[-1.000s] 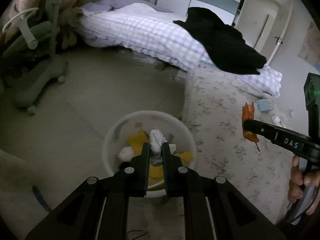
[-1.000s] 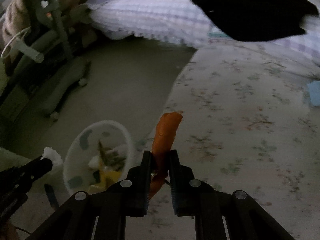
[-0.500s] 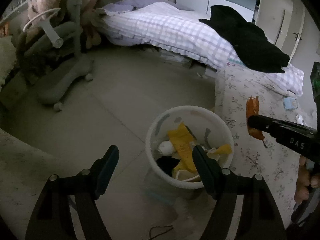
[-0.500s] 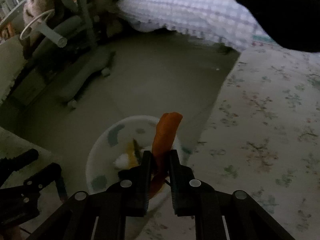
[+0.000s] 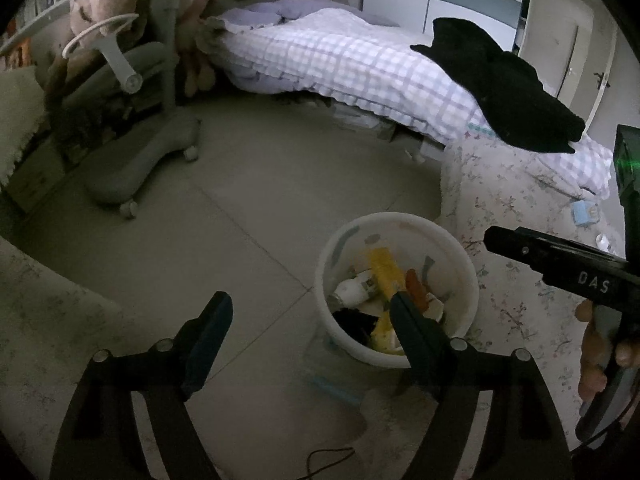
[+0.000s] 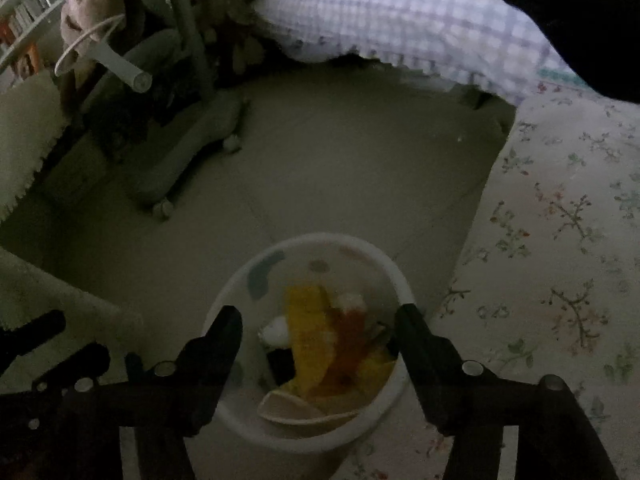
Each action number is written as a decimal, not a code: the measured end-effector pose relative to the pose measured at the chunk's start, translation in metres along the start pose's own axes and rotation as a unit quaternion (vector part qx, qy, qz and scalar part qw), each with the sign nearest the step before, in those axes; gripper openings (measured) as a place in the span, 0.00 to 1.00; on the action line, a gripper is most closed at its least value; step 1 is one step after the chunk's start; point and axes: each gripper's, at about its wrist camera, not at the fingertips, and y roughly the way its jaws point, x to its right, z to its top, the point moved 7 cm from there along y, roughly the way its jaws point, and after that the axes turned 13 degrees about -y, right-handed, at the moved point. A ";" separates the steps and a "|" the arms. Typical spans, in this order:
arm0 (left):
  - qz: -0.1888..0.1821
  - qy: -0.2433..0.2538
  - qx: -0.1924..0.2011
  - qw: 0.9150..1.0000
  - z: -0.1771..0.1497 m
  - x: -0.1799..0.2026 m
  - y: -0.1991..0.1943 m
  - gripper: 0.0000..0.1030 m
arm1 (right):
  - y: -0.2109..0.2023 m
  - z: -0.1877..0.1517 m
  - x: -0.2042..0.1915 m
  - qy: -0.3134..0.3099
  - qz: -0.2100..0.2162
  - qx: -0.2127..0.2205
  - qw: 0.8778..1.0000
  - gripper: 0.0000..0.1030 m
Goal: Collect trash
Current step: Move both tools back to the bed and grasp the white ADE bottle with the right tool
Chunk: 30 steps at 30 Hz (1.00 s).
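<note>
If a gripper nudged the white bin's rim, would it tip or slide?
The bin looks like thin plastic holding only wrappers and tissue, so probably light. It stands upright on smooth floor, so it would likely slide; a high push might tip it.

A grey tiled floor (image 5: 260, 200) carries a white bin (image 5: 468, 304), a flowered rug (image 5: 512, 208) just beside it, and a wheeled chair base (image 5: 132, 168) well apart

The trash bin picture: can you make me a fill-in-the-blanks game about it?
1. The bin stands on the ____.
2. The orange wrapper lies inside the ____.
3. The black clothes lie on the ____.
4. The right gripper fingers hold ____.

Missing words: floor; bin; bed; nothing
</note>
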 end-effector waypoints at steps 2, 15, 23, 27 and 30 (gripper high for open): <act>-0.006 0.002 0.002 1.000 0.000 0.007 -0.003 0.82 | -0.007 0.000 0.004 0.004 -0.003 0.003 1.000 0.66; -0.076 0.031 0.001 0.997 -0.011 0.108 -0.026 0.96 | -0.101 -0.019 0.110 0.061 -0.078 0.014 0.995 0.76; -0.099 0.086 -0.007 0.991 -0.029 0.188 -0.033 0.96 | -0.168 -0.058 0.232 0.118 -0.158 -0.003 0.980 0.79; -0.110 0.107 -0.006 0.988 -0.034 0.224 -0.030 0.96 | -0.193 -0.085 0.291 0.148 -0.193 -0.013 0.970 0.79; -0.124 0.122 -0.012 0.985 -0.039 0.248 -0.024 0.96 | -0.207 -0.103 0.331 0.164 -0.216 -0.026 0.962 0.79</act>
